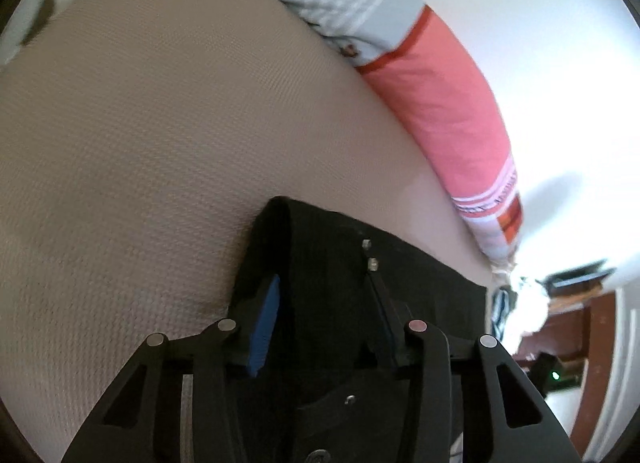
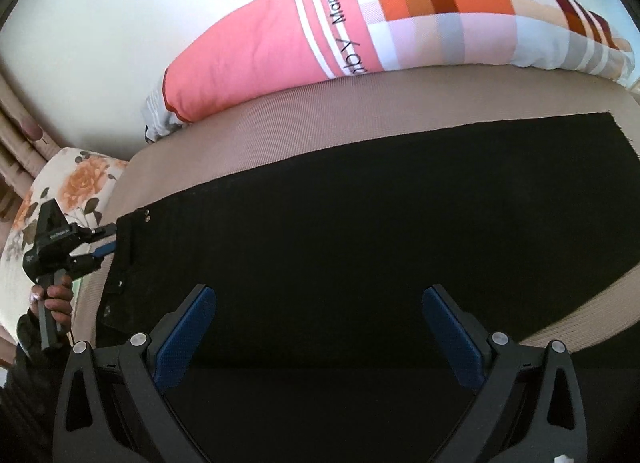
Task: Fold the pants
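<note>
beige bed (image 2: 280,135), pillow (image 2: 256,51) reading perhaps "mama", left claw (image 1: 324,283) clamped on black pants (image 2: 360,223) waistband, right claw (image 2: 320,327) apart

Black pants (image 2: 360,223); beige waffle-textured cover (image 1: 140,135); pillow (image 2: 280,35) in coral pink, white-striped, checked in red, orange and grey; floral orange-on-white cushion (image 2: 80,179); blue gripper pads (image 2: 184,335).

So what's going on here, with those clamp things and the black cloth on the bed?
A person is folding a pair of black pants laid flat on a beige bedspread, holding a two-fingered tool in each hand. The left tool is at the waistband end, its blue-padded fingers on either side of a raised fold of the fabric; a firm pinch cannot be confirmed. The right tool hovers wide open over the middle of the pants, gripping nothing. A long pink pillow lies along the wall.
</note>
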A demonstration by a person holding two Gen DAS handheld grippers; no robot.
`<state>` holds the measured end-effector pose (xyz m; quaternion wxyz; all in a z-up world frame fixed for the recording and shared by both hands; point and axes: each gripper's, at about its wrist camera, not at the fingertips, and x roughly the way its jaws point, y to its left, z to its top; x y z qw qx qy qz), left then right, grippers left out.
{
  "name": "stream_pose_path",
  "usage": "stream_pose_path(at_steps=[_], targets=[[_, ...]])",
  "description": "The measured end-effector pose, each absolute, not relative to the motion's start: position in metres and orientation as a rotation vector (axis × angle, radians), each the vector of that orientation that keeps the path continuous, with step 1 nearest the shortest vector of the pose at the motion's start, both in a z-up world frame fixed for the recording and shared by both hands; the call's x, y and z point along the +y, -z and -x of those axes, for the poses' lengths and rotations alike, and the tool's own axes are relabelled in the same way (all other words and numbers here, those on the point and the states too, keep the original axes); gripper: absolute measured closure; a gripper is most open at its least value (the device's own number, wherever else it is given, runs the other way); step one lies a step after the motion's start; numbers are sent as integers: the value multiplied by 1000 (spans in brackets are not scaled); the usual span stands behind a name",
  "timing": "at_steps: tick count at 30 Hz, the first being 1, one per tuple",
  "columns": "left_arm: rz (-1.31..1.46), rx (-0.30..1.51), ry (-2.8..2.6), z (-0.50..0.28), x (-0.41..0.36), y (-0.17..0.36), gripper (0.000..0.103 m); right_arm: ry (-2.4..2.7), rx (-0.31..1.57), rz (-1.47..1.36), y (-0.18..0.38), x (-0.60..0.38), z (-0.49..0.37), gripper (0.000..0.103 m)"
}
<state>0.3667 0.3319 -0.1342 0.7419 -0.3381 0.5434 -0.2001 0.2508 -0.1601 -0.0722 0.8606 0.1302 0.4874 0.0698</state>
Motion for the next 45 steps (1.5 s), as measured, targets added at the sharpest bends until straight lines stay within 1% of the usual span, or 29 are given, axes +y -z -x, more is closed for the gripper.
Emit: stream_pose_path(at_steps=[6, 15, 17, 18, 19, 20, 21, 25, 32, 34, 38, 40, 44, 45], targets=[[685, 1187, 580, -379, 315, 131, 60, -151, 1030, -259, 80, -157, -263, 0], [760, 1194, 568, -410, 301, 149, 60, -183, 1014, -225, 86, -143, -274, 0], [772, 1183, 557, -411, 300, 151, 62, -194, 1008, -204, 86, -138, -279, 0], [767, 1177, 547, -411, 299, 150, 64, -199, 1010, -181, 87, -137, -282, 0], [753, 1173, 531, -410, 298, 150, 74, -204, 1012, -170, 87, -137, -285, 0], [730, 1172, 502, -409, 299, 150, 88, -210, 1017, -151, 86, -137, -289, 0], [713, 1173, 480, -407, 300, 150, 94, -222, 1023, -125, 86, -139, -294, 0], [670, 1126, 464, -397, 294, 136, 95, -313, 1055, -8, 87, -145, -314, 0], [576, 960, 570, -363, 275, 74, 95, -590, 1129, 244, 85, -145, -366, 1], [562, 919, 601, -349, 274, 60, 95, -660, 1150, 277, 85, -143, -382, 7], [514, 857, 634, -328, 268, 41, 95, -795, 1210, 309, 91, -133, -415, 11], [514, 845, 640, -319, 273, 36, 95, -853, 1229, 334, 94, -126, -425, 17], [522, 834, 623, -311, 273, 32, 95, -1022, 1324, 362, 104, -119, -437, 19], [524, 833, 621, -311, 273, 31, 95, -1046, 1343, 365, 107, -119, -439, 22]])
